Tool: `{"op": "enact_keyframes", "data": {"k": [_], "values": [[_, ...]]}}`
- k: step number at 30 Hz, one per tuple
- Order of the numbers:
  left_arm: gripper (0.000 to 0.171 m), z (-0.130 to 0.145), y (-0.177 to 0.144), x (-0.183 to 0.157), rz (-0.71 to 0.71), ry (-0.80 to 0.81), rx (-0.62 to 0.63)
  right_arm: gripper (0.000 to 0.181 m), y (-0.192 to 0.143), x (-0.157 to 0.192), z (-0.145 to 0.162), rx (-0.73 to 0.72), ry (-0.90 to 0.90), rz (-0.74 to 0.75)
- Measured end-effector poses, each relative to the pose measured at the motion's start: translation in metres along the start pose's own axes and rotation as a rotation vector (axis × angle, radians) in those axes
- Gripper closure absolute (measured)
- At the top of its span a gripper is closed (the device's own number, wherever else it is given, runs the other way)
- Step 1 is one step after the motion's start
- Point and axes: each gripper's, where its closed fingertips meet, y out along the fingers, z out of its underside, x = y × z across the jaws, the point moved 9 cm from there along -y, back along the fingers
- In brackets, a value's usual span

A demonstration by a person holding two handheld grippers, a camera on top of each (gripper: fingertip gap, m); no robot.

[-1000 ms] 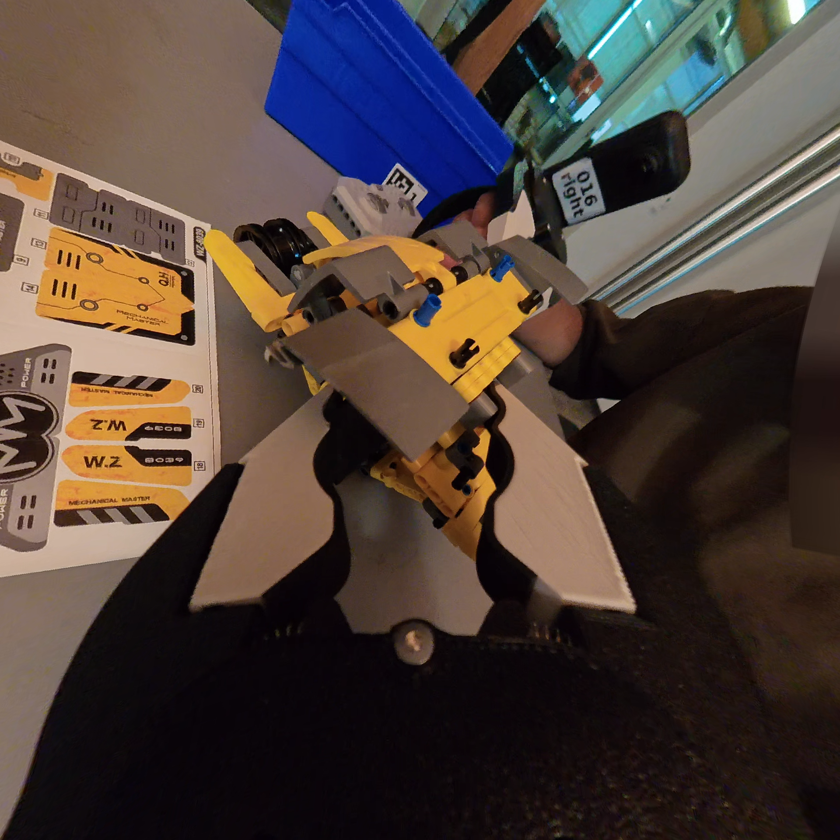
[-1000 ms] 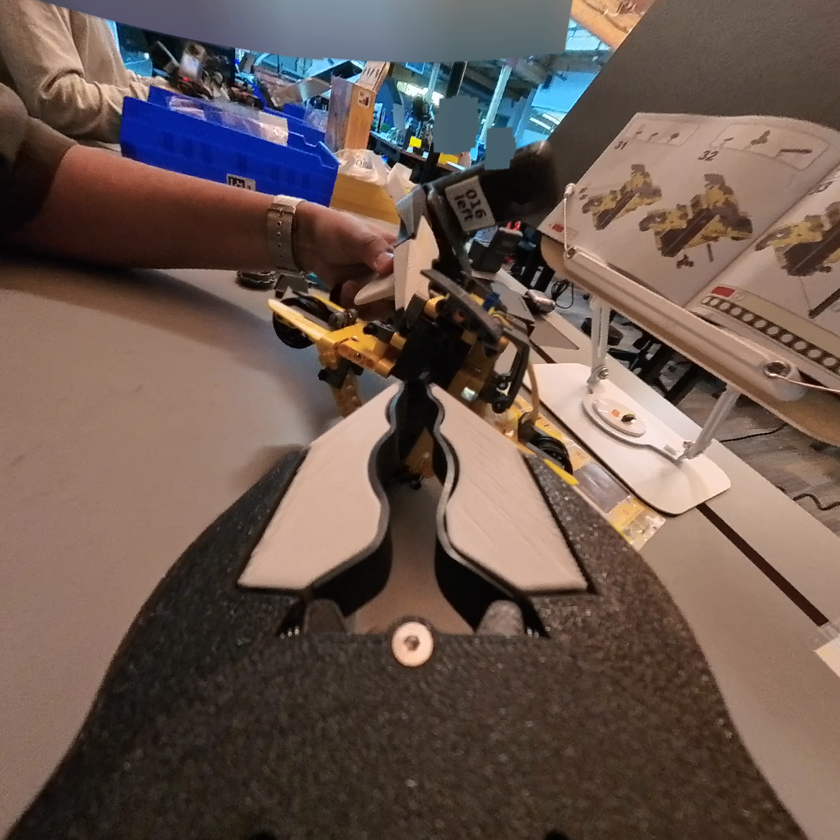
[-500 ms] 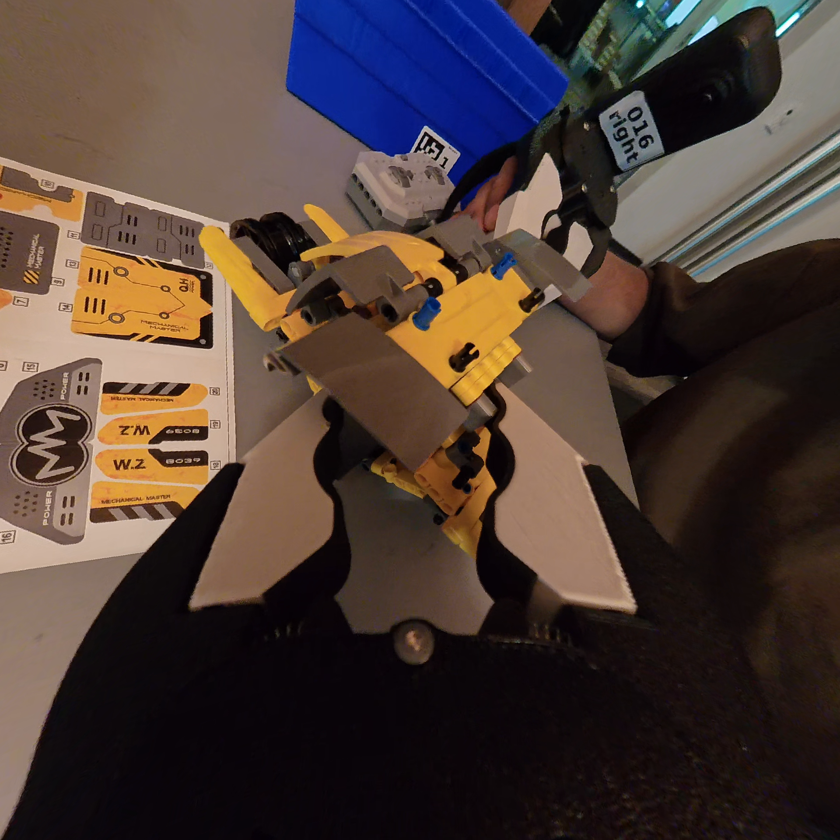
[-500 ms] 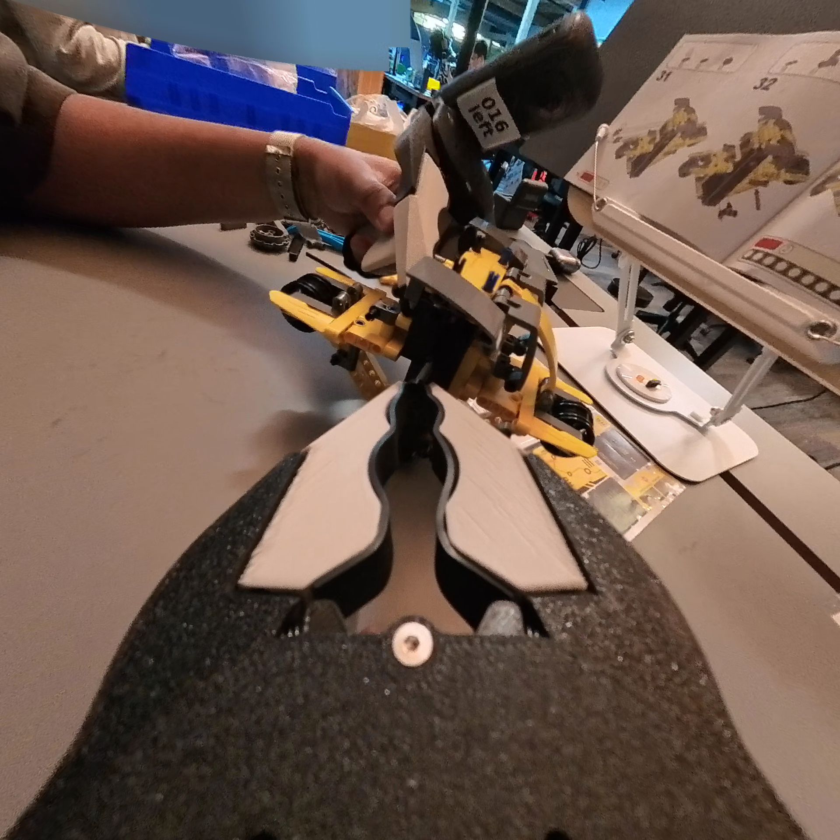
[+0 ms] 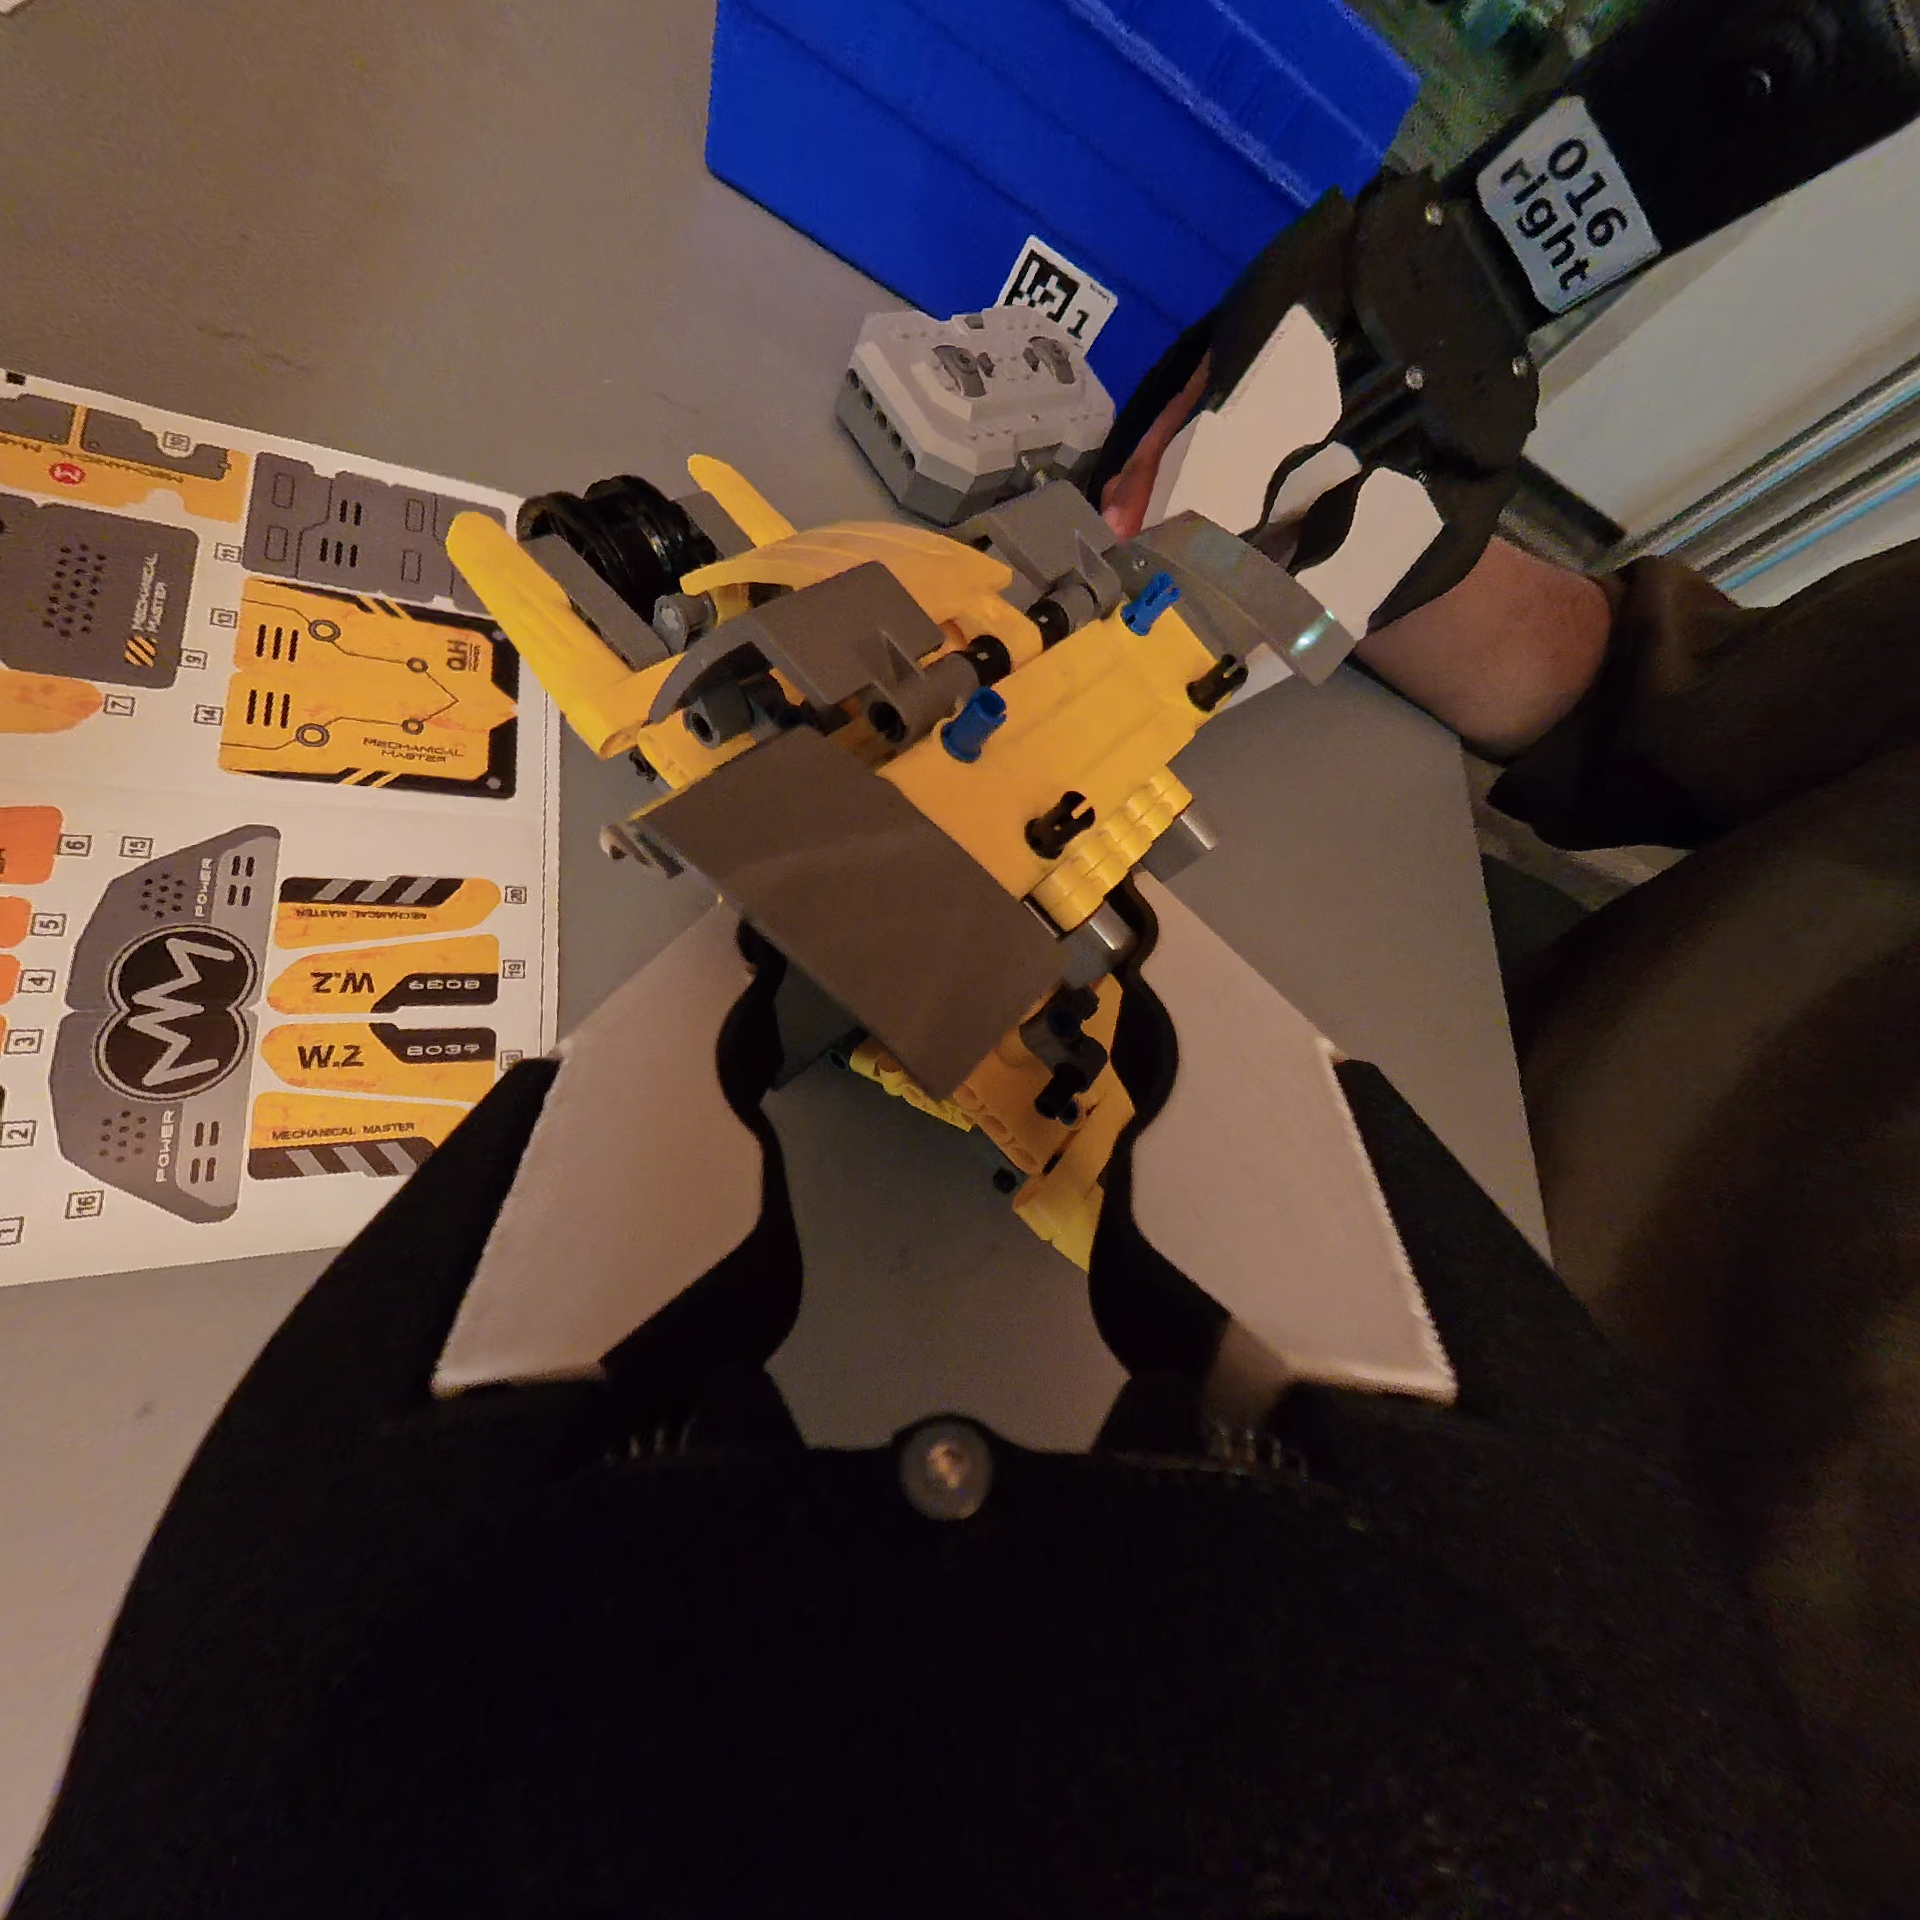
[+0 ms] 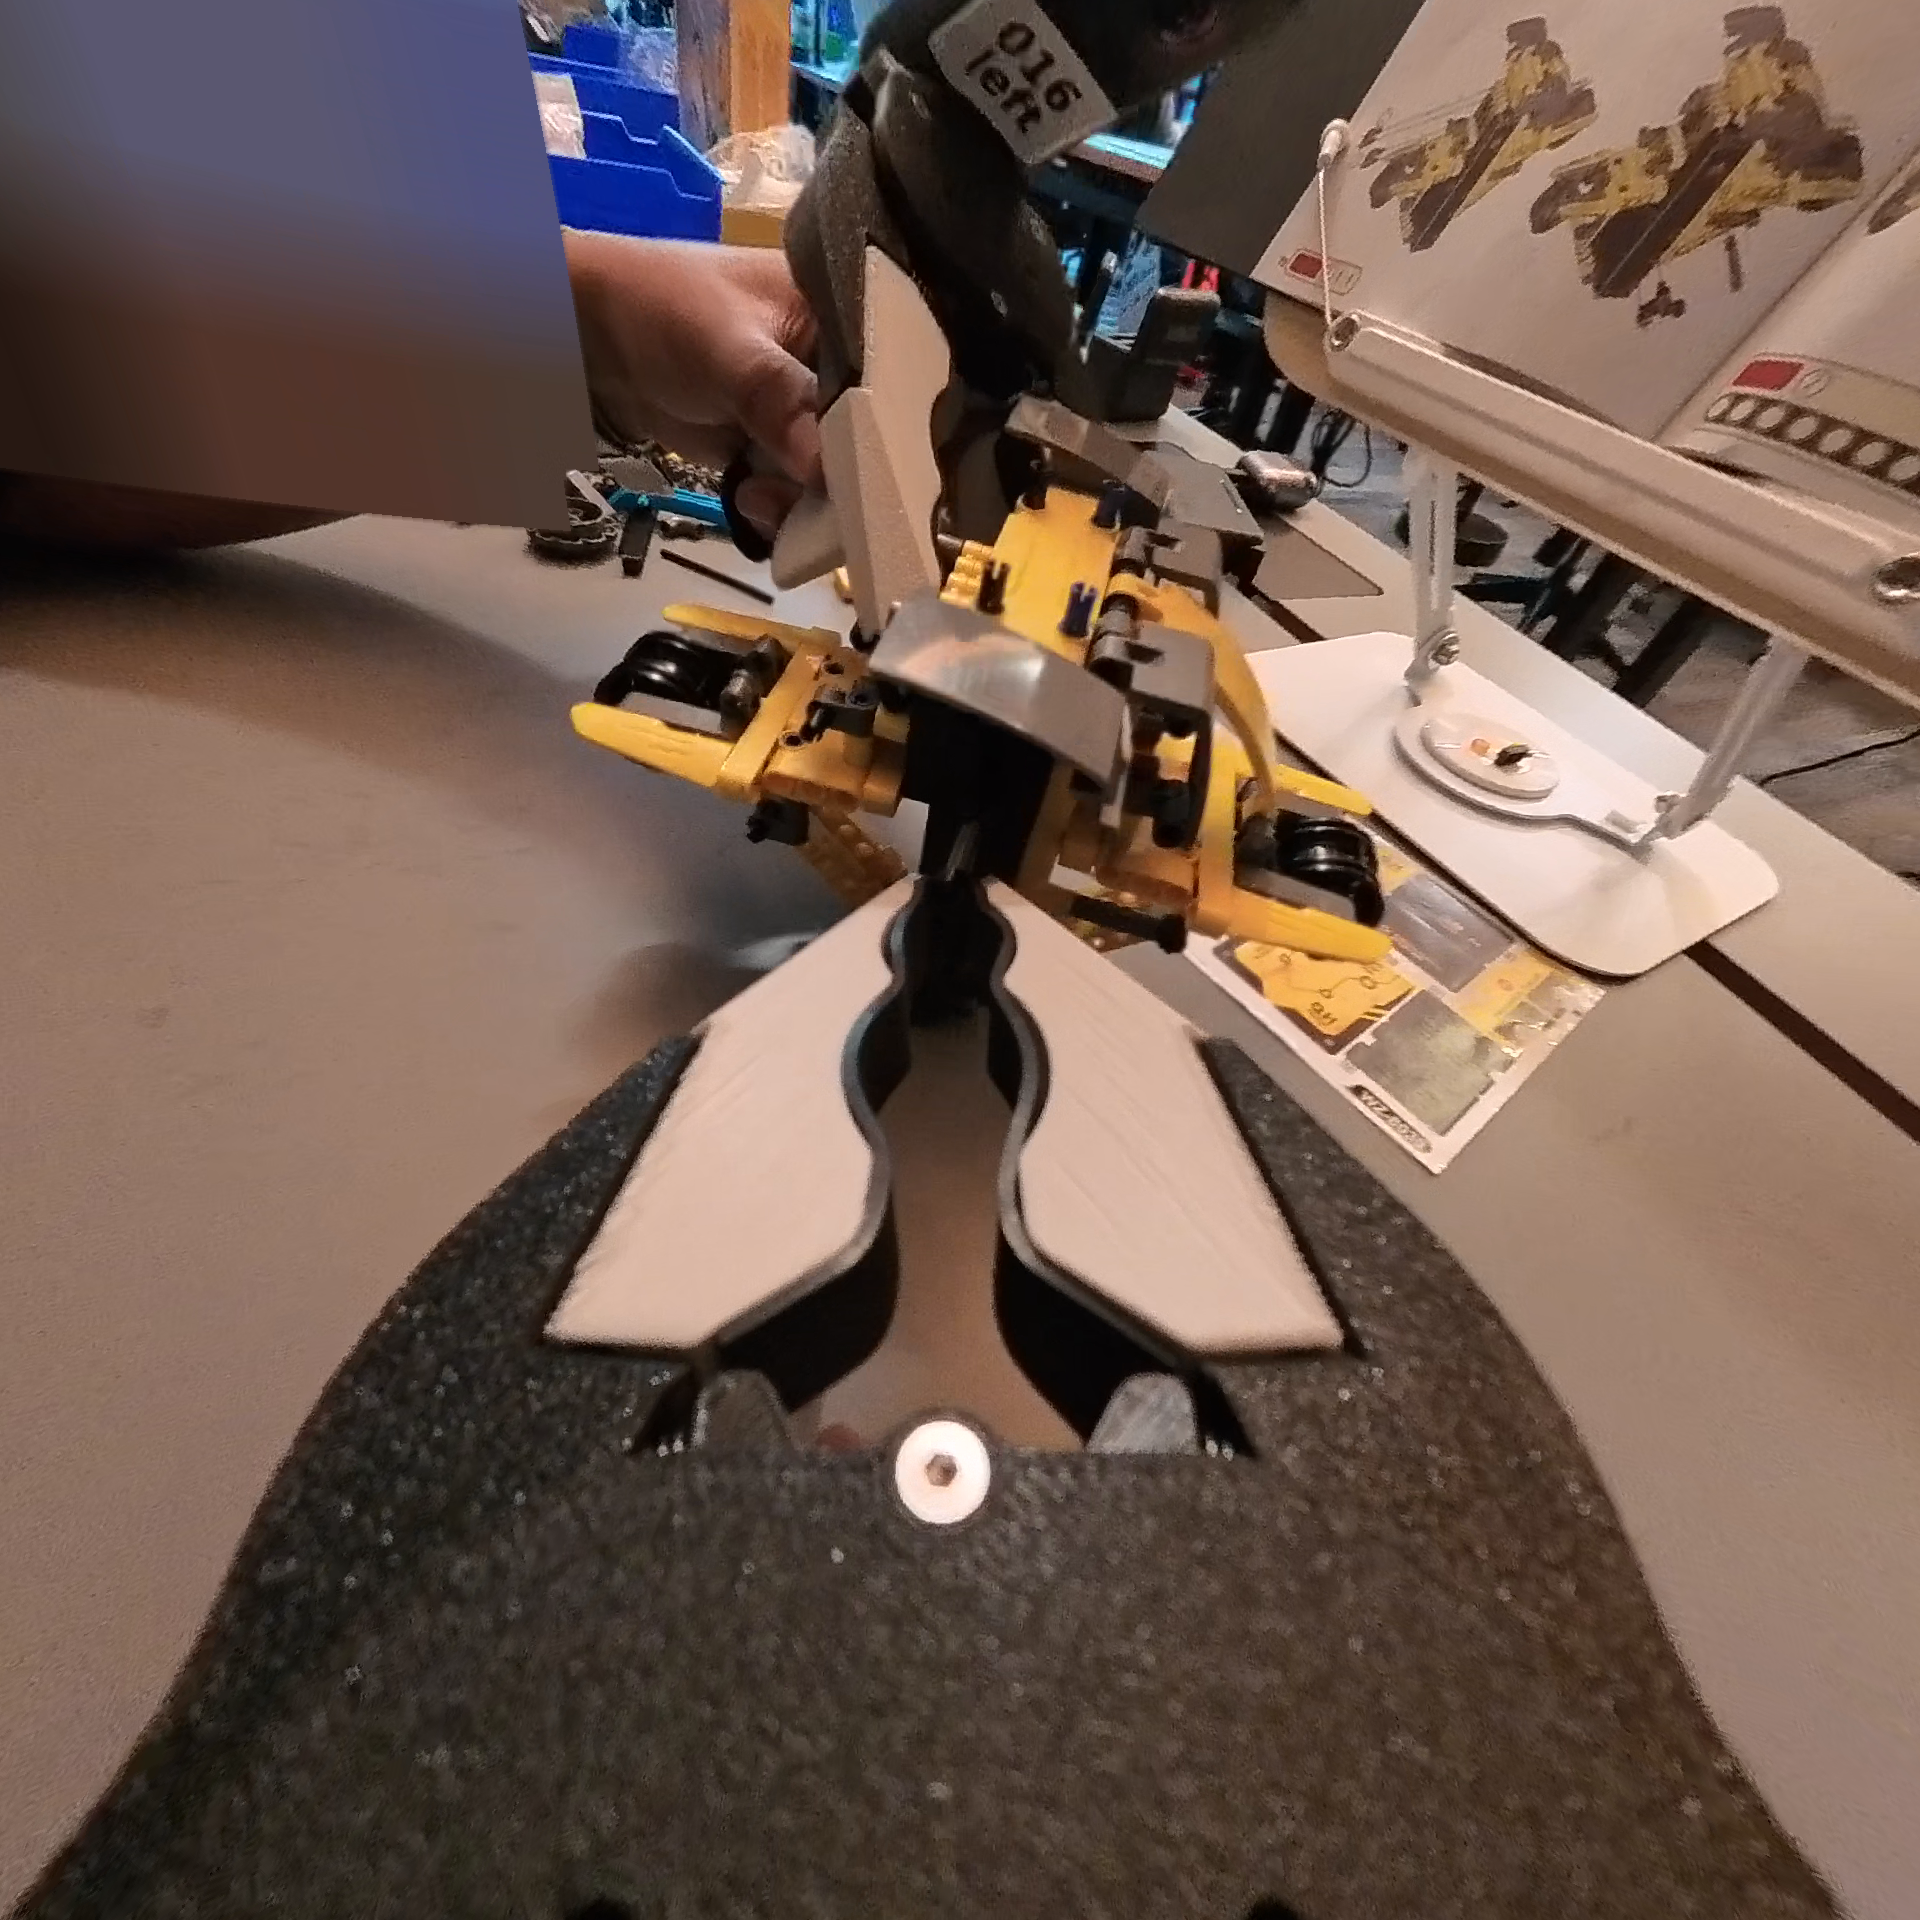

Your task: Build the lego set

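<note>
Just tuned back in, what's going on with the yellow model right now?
A person holds a hand-held gripper in each hand, and both are clamped on the yellow and grey brick-built vehicle, which is held up over the grey table. The left hand-held gripper grips one end; the right hand-held gripper pinches a black part on the opposite side. Below lie a sticker sheet, a grey brick-built box and a blue bin. An open instruction booklet sits on a stand.
</note>
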Motion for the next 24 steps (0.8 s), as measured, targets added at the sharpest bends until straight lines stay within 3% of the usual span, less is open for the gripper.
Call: {"op": "enact_keyframes", "data": {"k": [11,15,24], "values": [[0.113,-0.001,0.0,0.0,-0.011,-0.006,0.005,0.174,0.003,-0.002,0.0,-0.003,0.0,0.037],[0.113,-0.001,0.003,-0.001,-0.001,-0.008,0.005,0.155,0.006,0.002,0.0,0.032,0.014,0.05],[0.113,-0.001,0.002,0.0,-0.009,-0.022,-0.003,0.166,-0.002,0.001,-0.003,0.014,0.136,0.112]]}}
